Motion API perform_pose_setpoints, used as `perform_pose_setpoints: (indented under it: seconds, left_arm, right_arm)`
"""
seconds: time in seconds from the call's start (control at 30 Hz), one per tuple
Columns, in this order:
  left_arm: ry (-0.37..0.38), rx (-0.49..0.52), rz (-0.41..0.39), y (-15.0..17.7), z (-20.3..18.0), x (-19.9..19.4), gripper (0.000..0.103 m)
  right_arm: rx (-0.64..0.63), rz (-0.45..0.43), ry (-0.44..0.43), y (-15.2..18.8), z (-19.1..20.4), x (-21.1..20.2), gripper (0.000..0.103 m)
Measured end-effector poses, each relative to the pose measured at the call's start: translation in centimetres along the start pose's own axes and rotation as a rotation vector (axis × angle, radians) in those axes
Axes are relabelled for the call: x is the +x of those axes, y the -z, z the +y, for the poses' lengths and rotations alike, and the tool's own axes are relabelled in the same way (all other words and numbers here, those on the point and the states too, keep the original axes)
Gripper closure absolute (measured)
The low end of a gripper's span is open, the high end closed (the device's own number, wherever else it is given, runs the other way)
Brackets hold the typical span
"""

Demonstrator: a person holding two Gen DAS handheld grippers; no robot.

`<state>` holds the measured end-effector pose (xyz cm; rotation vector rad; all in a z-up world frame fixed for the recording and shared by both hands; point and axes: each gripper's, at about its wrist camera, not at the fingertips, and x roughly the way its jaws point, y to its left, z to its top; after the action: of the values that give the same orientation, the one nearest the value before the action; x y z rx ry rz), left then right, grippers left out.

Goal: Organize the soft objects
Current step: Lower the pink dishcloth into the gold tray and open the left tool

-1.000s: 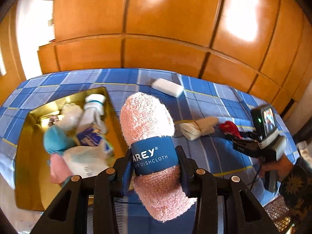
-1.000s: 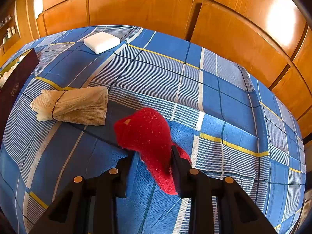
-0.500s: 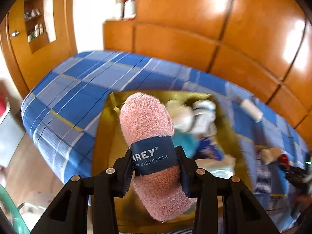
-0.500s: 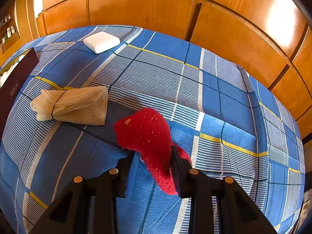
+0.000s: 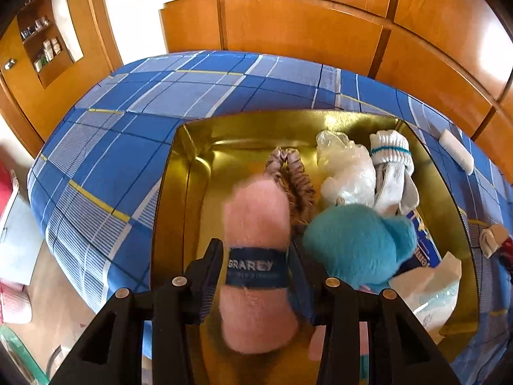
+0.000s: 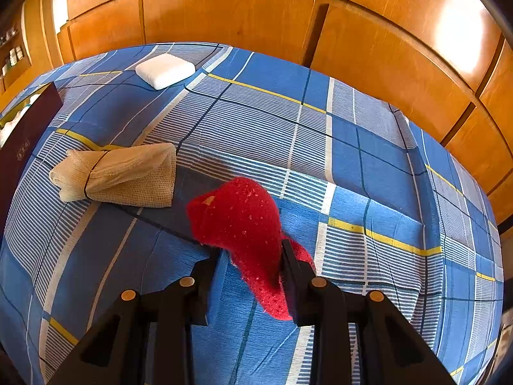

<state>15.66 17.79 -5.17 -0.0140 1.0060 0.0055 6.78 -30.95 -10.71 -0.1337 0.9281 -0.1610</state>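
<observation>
My left gripper (image 5: 256, 269) is open over the gold tray (image 5: 179, 173); the pink rolled dishcloth (image 5: 256, 224) with its blue band is blurred between the spread jaws, which stand clear of its sides. In the tray lie a blue fuzzy cloth (image 5: 356, 243), a scrunchie (image 5: 295, 176), a clear plastic bag (image 5: 346, 166) and white socks (image 5: 391, 160). My right gripper (image 6: 251, 256) is shut on a red cloth (image 6: 237, 215) just above the blue plaid bedspread (image 6: 352, 160). A beige mesh cloth roll (image 6: 118, 173) lies to its left, a white sponge (image 6: 165, 70) farther back.
The tray's dark outer wall (image 6: 22, 134) shows at the left of the right wrist view. Wooden wardrobe panels (image 6: 256, 9) stand behind the bed. The bed edge and floor (image 5: 41, 272) lie left of the tray. A tissue packet (image 5: 426, 250) and white paper (image 5: 429, 288) fill the tray's right side.
My left gripper has moved down over the tray and its jaws have spread; the pink dishcloth is now blurred and loose between them. The right gripper has not moved.
</observation>
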Motion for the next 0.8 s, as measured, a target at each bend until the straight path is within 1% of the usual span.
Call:
perform_pose_setpoints:
  seconds: [0.03, 0.1, 0.2, 0.27, 0.33, 0.47, 0.63, 0.8]
  left_arm:
    - [-0.008, -0.003, -0.006, -0.1, 0.0, 0.0, 0.055]
    - [-0.011, -0.006, -0.014, -0.4, 0.0, -0.1, 0.052]
    - [-0.034, -0.011, -0.043, -0.5, -0.2, -0.9, 0.052]
    - [-0.057, -0.023, -0.083, -0.2, -0.2, -2.2, 0.051]
    - [-0.073, -0.044, -0.124, 0.2, -0.2, -3.5, 0.048]
    - [-0.065, -0.076, -0.207, 2.1, -1.0, -6.6, 0.048]
    - [-0.031, -0.091, -0.249, 4.1, -2.5, -9.1, 0.046]
    - [-0.015, -0.086, -0.256, 5.5, -3.7, -10.1, 0.046]
  right_arm:
    - [-0.001, 0.0, 0.0, 0.0, 0.0, 0.0, 0.071]
    - [-0.001, 0.0, 0.0, 0.0, 0.0, 0.0, 0.071]
    - [-0.002, 0.0, 0.0, 0.0, 0.0, 0.0, 0.071]
    - [-0.002, 0.0, 0.002, 0.0, 0.0, 0.0, 0.071]
    - [-0.001, 0.0, 0.006, 0.0, 0.1, 0.0, 0.071]
    - [0.007, 0.005, 0.007, -0.1, 0.1, 0.0, 0.072]
    - [0.017, 0.019, 0.005, -0.3, 0.1, 0.0, 0.073]
    - [0.046, 0.042, -0.006, -0.9, 0.1, -0.5, 0.084]
